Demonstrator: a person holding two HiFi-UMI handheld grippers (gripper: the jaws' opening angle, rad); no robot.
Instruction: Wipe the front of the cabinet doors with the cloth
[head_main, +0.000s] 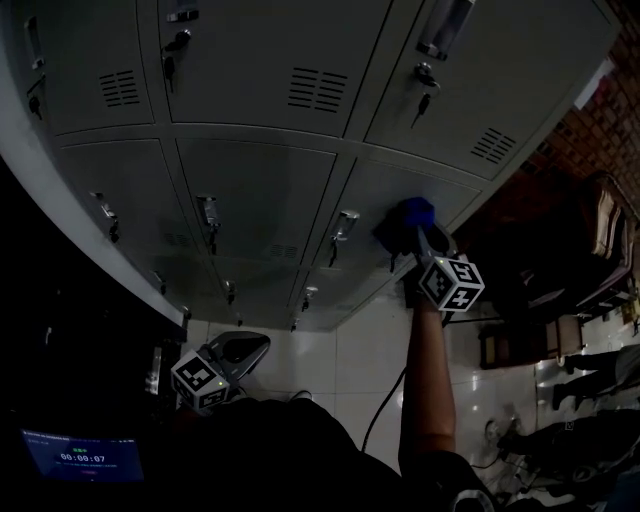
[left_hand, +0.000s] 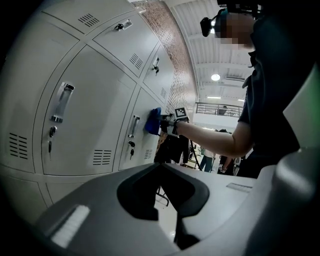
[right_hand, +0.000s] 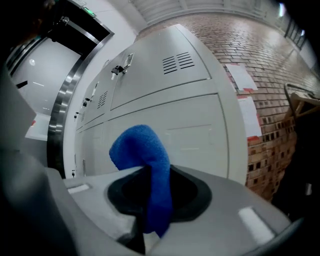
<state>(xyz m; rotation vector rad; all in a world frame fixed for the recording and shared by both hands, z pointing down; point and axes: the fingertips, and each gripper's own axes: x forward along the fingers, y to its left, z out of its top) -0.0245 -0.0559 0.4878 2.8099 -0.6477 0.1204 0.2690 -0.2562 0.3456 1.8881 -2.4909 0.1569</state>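
Gripping a blue cloth (head_main: 411, 212), the right gripper (head_main: 417, 228) was held out at arm's length against a bank of grey lockers (head_main: 250, 190). Its jaws were seen clamped on the cloth's lower part in the right gripper view. There the blue cloth (right_hand: 145, 160) stood up out of the right gripper (right_hand: 150, 202) and folded over at the top, so its long axis ran along the jaws towards the metal.

The recessed handle (head_main: 345, 224) of one locker door (head_main: 450, 180) is taken as the landmark. The cloth was bunched just beside that handle, on the side towards the brick wall (head_main: 590, 130), and appeared to be pressed on the door's face. A key (head_main: 333, 250) hung just below the handle. In the left gripper view the same handle (left_hand: 134, 126) was seen with the cloth (left_hand: 153, 121) just beyond it.

The left gripper (head_main: 235, 352) was held low, well apart from the handle and close to the person's body. Its jaws were brought together with nothing between them, as shown in its own view (left_hand: 165, 195).

The right arm was clearly the nearer one. Bare door surface lay beyond the cloth, away from the handle, so a sideways stroke in that direction was judged the likely next call.
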